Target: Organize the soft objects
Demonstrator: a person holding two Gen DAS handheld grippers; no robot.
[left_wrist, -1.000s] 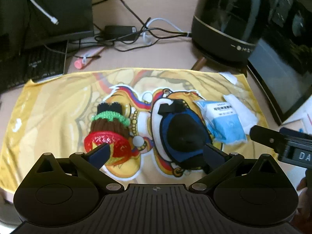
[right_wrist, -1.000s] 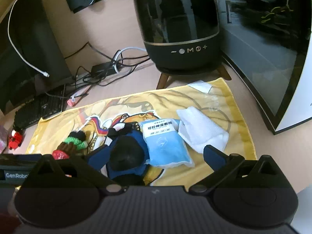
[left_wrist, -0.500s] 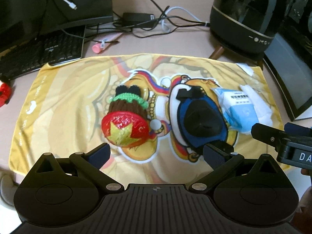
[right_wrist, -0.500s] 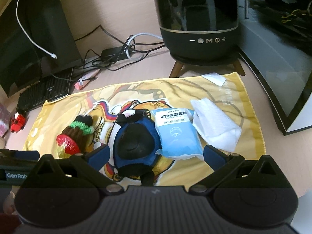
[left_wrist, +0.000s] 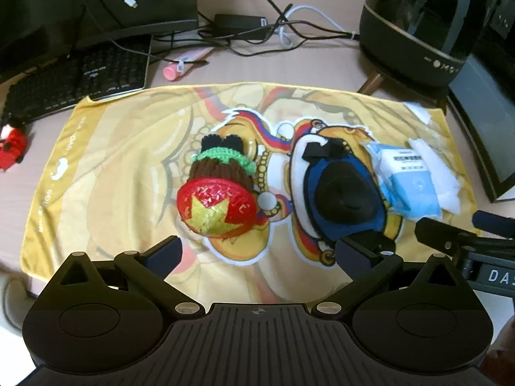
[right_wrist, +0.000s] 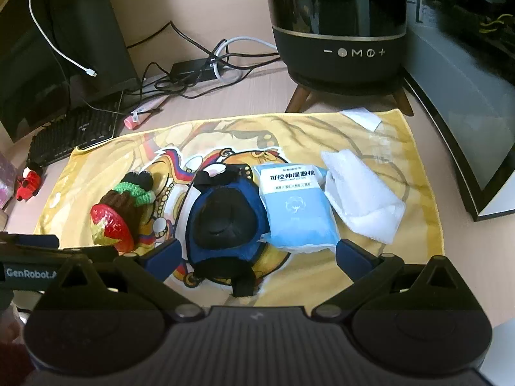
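On a yellow printed cloth [left_wrist: 112, 160] [right_wrist: 415, 148] lie, in a row, a crocheted toy with a red and gold base [left_wrist: 217, 194] [right_wrist: 116, 212], a blue and black pad with straps [left_wrist: 342, 196] [right_wrist: 225, 222], a light blue cotton pack [left_wrist: 408, 177] [right_wrist: 297, 206] and a folded white cloth [left_wrist: 441, 173] [right_wrist: 360, 202]. My left gripper [left_wrist: 259, 254] is open above the cloth's near edge, short of the toy and pad. My right gripper [right_wrist: 257, 254] is open too, over the near ends of the pad and pack.
A black speaker on wooden legs [left_wrist: 421, 22] [right_wrist: 341, 22] stands behind the cloth at the right. A keyboard [left_wrist: 77, 80] [right_wrist: 74, 132], a monitor base, tangled cables [left_wrist: 257, 32] and a pink tube [left_wrist: 180, 67] lie behind it. A small red toy [left_wrist: 11, 148] sits at the left.
Both grippers have drawn back and risen, so more of the cloth and desk shows. The objects lie where they were and both grippers stay open.
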